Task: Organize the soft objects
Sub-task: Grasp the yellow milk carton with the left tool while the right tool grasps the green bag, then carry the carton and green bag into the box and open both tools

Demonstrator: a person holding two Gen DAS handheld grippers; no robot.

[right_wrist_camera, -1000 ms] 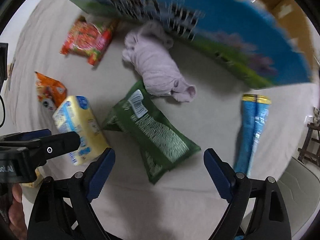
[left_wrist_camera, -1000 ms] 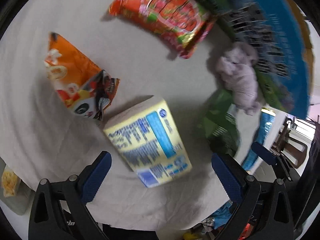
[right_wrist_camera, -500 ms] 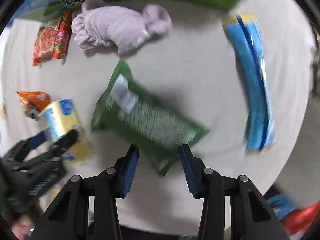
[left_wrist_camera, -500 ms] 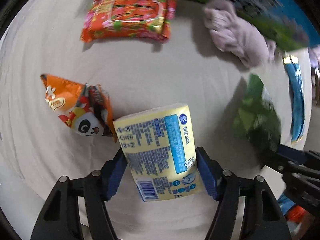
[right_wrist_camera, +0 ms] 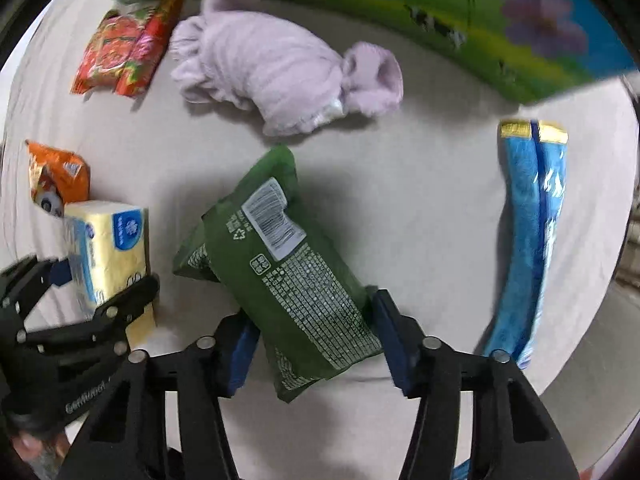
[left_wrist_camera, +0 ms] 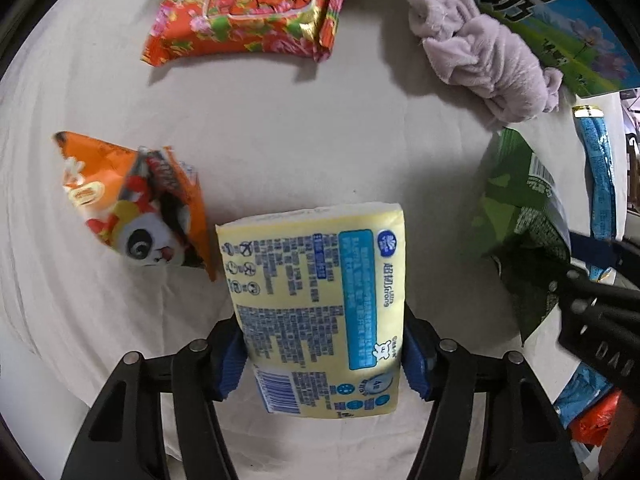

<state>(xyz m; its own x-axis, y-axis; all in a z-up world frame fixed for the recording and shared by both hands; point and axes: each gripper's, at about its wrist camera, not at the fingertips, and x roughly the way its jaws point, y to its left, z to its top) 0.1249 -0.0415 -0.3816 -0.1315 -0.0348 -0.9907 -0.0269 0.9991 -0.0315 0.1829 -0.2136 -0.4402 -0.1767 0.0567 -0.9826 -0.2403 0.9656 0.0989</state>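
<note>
Tissue pack (left_wrist_camera: 320, 308), yellow w/ blue print, sits right between the left tongs (left_wrist_camera: 324, 364), blue pads pressed on both its sides, so that's a firm pinch, pack lying on the cloth-covered worktop (left_wrist_camera: 280, 152). Over on the right wrist view the right tongs (right_wrist_camera: 314, 344) are squeezing the near end of the green snack bag (right_wrist_camera: 288, 280), barcode side up, bag angled away toward the middle of the worktop. Orange panda bag (left_wrist_camera: 132, 204) just beside the tissue pack on its left, touching or nearly, can't tell which. Red-orange floral packet (left_wrist_camera: 248, 12) at the far edge, well apart from both grips. Lilac plush towel bundle (right_wrist_camera: 276, 80) lies crumpled just beyond the green bag's far tip, up against the blue-and-green printed carton (right_wrist_camera: 460, 12) at the back. Blue stick pack (right_wrist_camera: 532, 232) w/ gold top stretches along the right side, apart from everything else. From the right cam the left tongs show at the left edge, clamped on that yellow pack, w/ a bit of the person's hand (right_wrist_camera: 24, 444) low in the corner
</note>
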